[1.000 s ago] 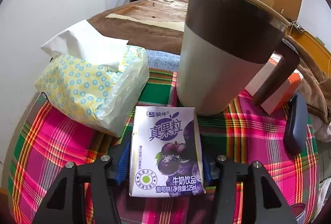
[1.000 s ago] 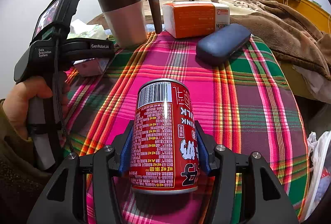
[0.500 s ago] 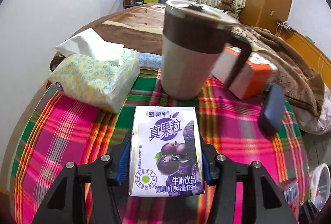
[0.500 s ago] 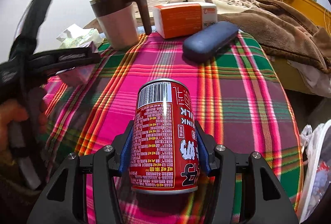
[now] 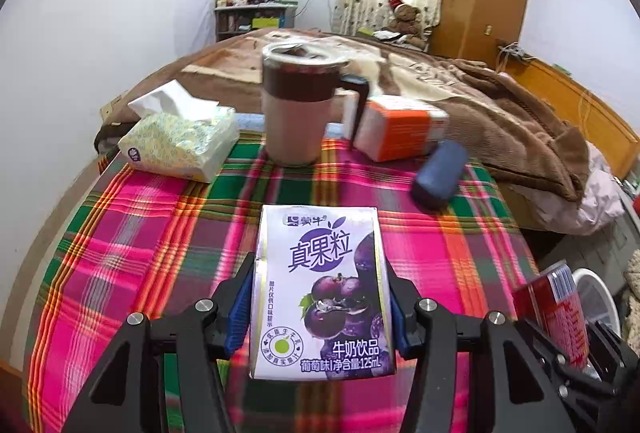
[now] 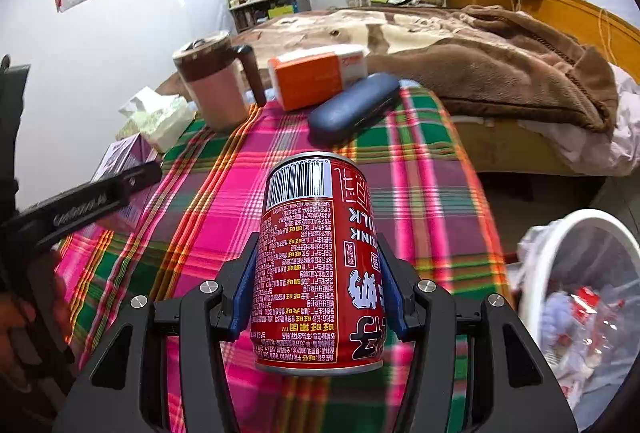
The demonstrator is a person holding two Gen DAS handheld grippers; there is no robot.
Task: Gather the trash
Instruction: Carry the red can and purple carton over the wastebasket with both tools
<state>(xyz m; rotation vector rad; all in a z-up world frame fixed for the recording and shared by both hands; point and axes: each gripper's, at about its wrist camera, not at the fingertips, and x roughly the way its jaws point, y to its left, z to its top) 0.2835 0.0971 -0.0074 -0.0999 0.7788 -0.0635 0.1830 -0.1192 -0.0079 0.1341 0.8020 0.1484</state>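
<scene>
The left tool (image 5: 320,307) clamps a purple milk carton (image 5: 322,293), the right tool (image 6: 318,299) a red can (image 6: 316,265), above the plaid-covered desk (image 6: 420,201); a white bin (image 6: 568,233) stands at four o'clock past its edge.

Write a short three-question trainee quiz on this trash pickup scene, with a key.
1. True or false: the left gripper is shut on the purple milk carton.
2. What does the right gripper hold? A) blue case B) red can C) mug
3. Fill in: the white bin with trash in it stands off the table's ___ side, seen from the right wrist.

Key
1. True.
2. B, the red can; the blue case and the mug stand on the plaid tablecloth.
3. Right.
</scene>
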